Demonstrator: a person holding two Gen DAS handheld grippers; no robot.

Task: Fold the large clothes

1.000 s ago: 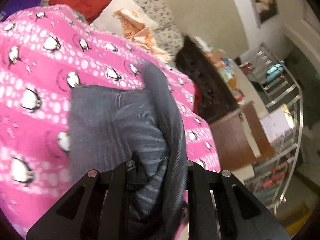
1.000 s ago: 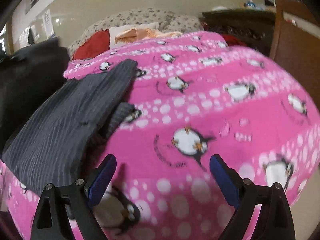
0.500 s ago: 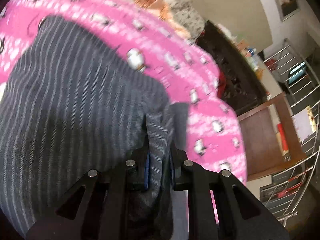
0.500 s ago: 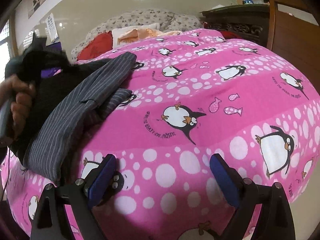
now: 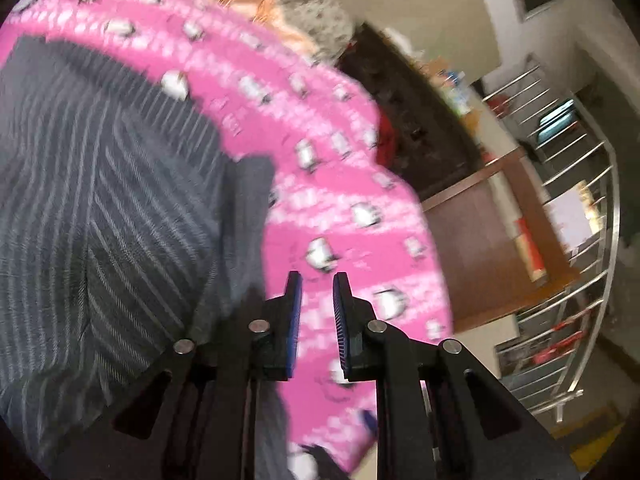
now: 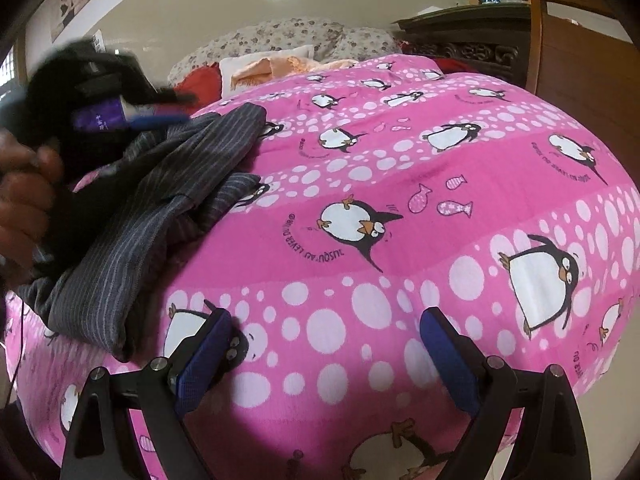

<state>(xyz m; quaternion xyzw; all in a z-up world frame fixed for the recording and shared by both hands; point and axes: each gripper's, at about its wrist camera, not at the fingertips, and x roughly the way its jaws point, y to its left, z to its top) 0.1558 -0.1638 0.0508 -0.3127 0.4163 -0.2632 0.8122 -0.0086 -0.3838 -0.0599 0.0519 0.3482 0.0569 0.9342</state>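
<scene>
the garment (image 5: 104, 184) is striped dark grey; the blanket (image 6: 400, 184) is patterned pink with white dots and penguins.

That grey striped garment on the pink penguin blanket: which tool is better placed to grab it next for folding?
Probably the left tool: it sits right at the edge of the grey striped garment, empty, its pads slightly apart. The right tool is wide open but over bare pink blanket, with the garment off to its side.
</scene>
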